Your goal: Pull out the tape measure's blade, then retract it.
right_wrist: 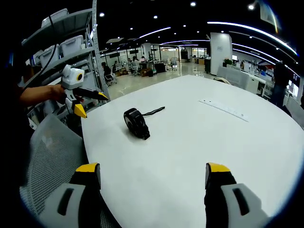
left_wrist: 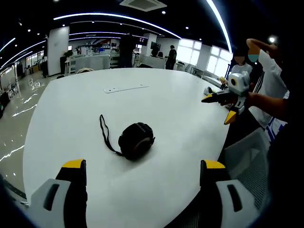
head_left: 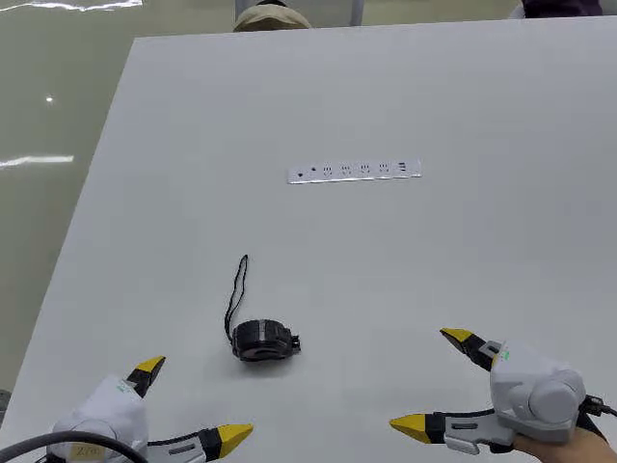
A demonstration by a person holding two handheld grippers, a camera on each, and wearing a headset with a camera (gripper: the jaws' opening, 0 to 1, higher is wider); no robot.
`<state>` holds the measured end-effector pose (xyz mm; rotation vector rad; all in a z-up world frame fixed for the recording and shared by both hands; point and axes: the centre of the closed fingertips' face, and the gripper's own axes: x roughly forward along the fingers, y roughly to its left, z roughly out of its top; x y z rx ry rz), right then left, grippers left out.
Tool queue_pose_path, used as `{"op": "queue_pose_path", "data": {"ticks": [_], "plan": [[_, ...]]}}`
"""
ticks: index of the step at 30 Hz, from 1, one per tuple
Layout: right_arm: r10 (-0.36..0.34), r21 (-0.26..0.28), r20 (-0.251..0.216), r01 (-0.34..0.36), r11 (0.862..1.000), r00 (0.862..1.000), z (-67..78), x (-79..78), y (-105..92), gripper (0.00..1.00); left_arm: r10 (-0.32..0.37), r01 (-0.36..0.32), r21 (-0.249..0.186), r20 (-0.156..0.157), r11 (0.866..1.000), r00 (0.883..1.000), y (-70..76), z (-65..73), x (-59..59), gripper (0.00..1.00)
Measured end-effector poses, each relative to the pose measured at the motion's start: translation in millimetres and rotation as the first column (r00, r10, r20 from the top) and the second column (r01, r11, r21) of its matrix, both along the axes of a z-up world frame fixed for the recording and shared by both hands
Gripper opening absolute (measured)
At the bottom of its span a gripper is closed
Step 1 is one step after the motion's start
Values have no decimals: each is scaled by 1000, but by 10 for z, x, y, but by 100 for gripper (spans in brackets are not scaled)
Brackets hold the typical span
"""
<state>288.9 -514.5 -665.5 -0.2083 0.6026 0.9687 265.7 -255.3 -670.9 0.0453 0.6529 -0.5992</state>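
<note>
White table, glossy floor, metal shelving, ceiling light strips, bright windows

Open white table surface surrounds a black tape measure on every side. Its thin strap trails toward the far edge; a flat power strip lies well beyond. The left gripper and right gripper, jaws spread wide, flank its near side.

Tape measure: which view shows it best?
Left gripper view: the tape measure is nearest and largest there, ahead of the open jaws, with its strap clear. Head view shows it small, from above; right gripper view shows it farther off, left of centre.
</note>
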Motion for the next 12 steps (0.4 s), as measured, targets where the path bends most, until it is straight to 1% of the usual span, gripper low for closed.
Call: {"op": "queue_pose_path", "data": {"ticks": [3,8,12], "plan": [[-2,2,-1,2,1000,1000,-8,1,-11,92,-2,2,6,-4,1000,1000,10,-7,-10,99],[-5,0,-3,5,1000,1000,-11,1,-29,92,-3,3,5,4,1000,1000,25,20,-7,99],[-7,0,-3,7,1000,1000,-5,-1,-35,92,-7,7,11,4,1000,1000,33,20,-11,99]]}}
